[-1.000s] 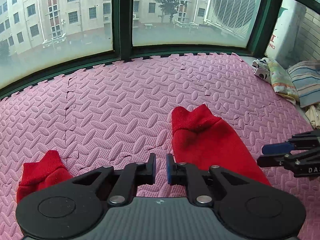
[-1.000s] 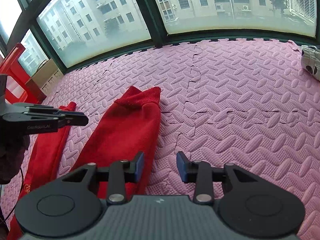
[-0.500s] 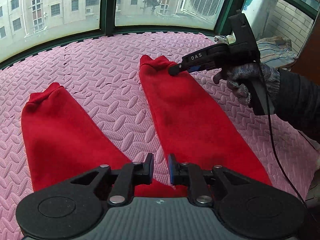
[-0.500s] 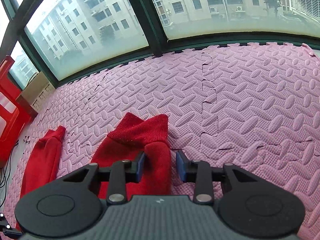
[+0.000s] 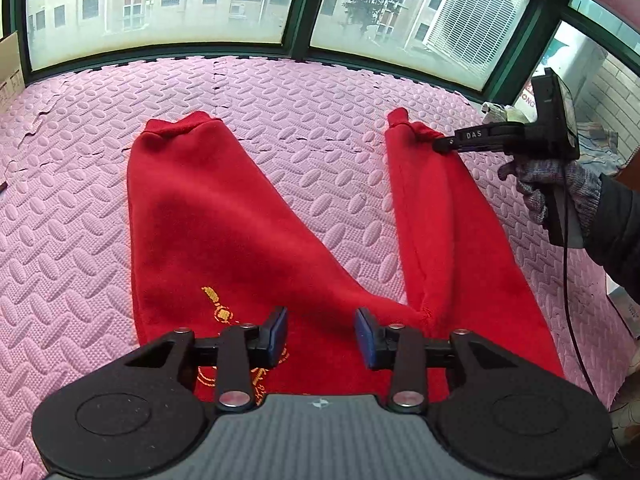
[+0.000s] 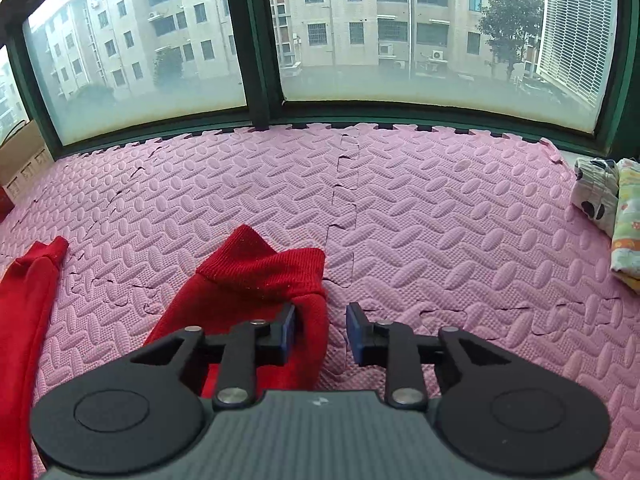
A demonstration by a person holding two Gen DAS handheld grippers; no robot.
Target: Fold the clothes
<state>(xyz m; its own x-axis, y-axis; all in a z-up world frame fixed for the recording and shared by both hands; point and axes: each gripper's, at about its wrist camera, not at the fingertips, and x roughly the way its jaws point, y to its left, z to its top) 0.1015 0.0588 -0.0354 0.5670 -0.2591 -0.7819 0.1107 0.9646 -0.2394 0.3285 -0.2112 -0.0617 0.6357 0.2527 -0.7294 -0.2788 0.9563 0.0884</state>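
Trousers (image 5: pixel 224 220): red, flat on pink mat (image 5: pixel 340 92), legs fanned toward upper frame
Left gripper (image 5: pixel 321 330): jaws apart, low centre, over crotch
Right gripper (image 6: pixel 321 332): jaws apart, straddling right cuff (image 6: pixel 264 266) edge, lower centre
Folded clothes (image 6: pixel 612 216): right edge of mat

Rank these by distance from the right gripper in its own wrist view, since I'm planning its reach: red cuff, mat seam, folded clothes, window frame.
1. red cuff, just ahead, left
2. mat seam, centre
3. folded clothes, far right
4. window frame, back
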